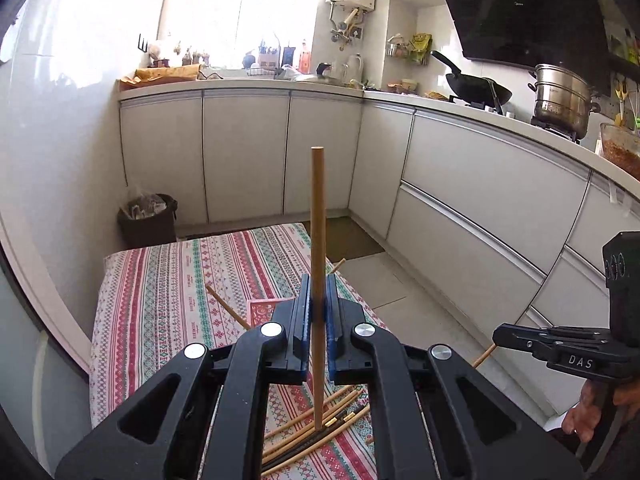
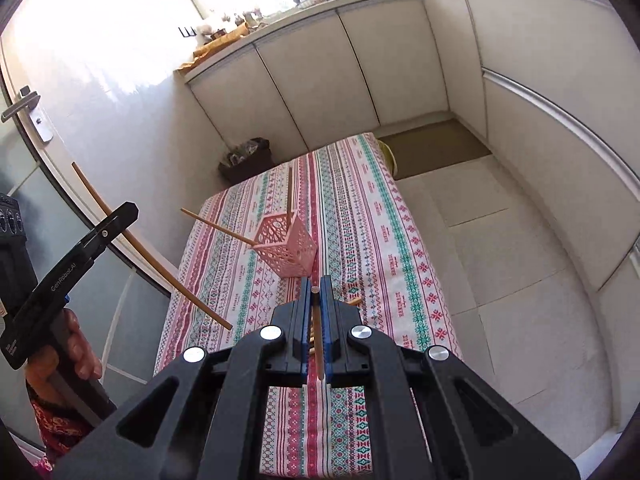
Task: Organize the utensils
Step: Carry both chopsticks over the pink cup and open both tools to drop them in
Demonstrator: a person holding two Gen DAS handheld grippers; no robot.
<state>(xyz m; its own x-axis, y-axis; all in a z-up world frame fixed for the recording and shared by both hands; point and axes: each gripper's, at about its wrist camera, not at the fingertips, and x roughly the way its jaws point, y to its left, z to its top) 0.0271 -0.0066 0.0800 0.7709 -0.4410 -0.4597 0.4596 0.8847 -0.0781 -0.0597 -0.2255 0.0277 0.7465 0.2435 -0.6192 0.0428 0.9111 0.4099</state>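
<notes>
Chopsticks are the business at hand in this narrow kitchen, where we hold one in each gripper above a worktop draped in a striped, patterned cloth. Our left gripper has its blue-padded jaws closed on a pale wooden chopstick, pinched near the middle so that it stands upright, blunt end up, its lower tip hanging over the loose pile of chopsticks lying on the cloth; we judge that the upright hold is meant to let it drop end-first into a narrow opening. Our right gripper also has its jaws drawn in on a second chopstick, which runs along the line of the fingers, with only a short length showing between the pads. The pink holder, a latticed plastic basket, stands on the cloth just ahead of the right gripper, and two chopsticks already lean out of it, one tipped to the left and one nearly vertical. It seems to serve as the collecting point, set within reach of both hands. Seen from the right wrist, the left gripper is lifted clear of the worktop at the left edge of the view, well apart from the holder. Most of the sticks remain in the pile, so we reckon the sorting is at an early stage.
</notes>
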